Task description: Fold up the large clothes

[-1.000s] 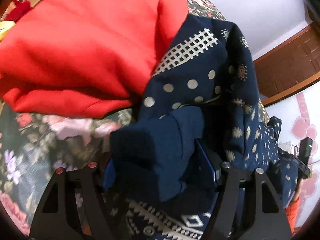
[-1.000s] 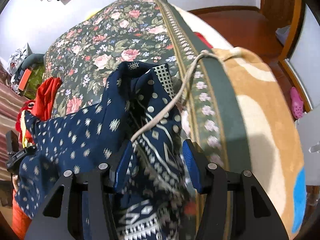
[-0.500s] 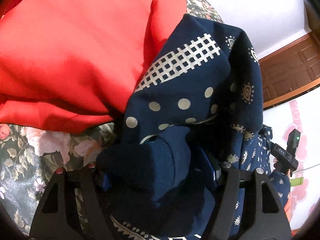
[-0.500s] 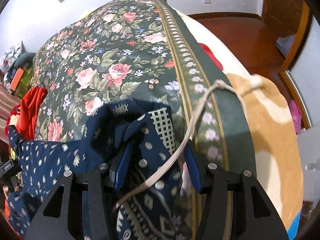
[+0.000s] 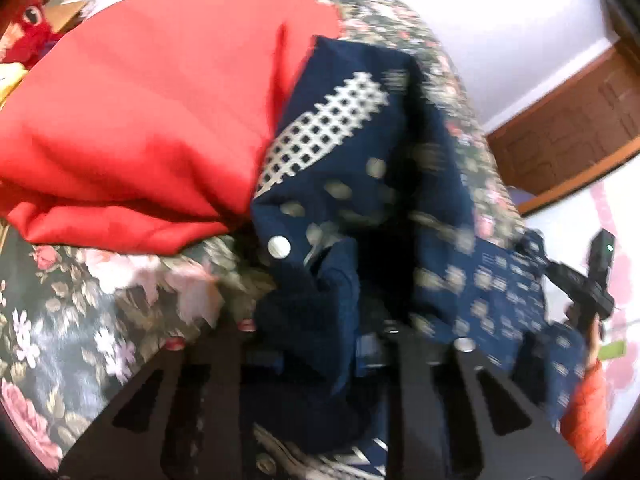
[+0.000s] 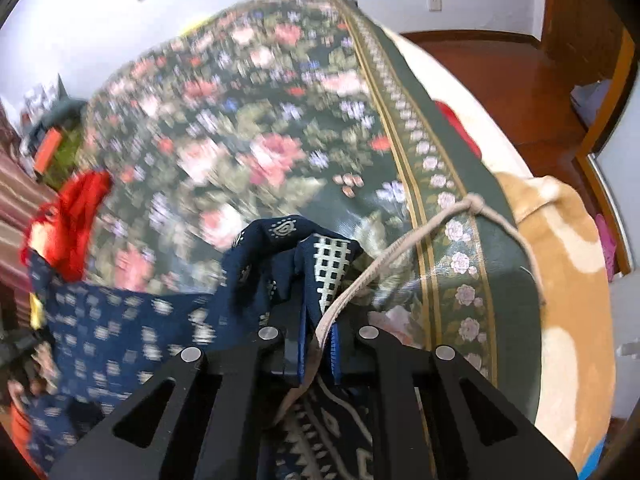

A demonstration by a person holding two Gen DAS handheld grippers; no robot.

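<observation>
Both jaws have just closed: the left hand-held gripper (image 5: 320, 344) and the right hand-held gripper (image 6: 318, 356) each pinch the navy patterned garment (image 6: 120, 320) over the bed (image 6: 240, 120). Lift evenly, keeping the drawstring (image 6: 400, 248) clear.

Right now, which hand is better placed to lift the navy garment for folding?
Neither clearly: both jaws have just closed on the navy garment. The right gripper also pinches its drawstring; the left gripper holds bunched fabric.
</observation>
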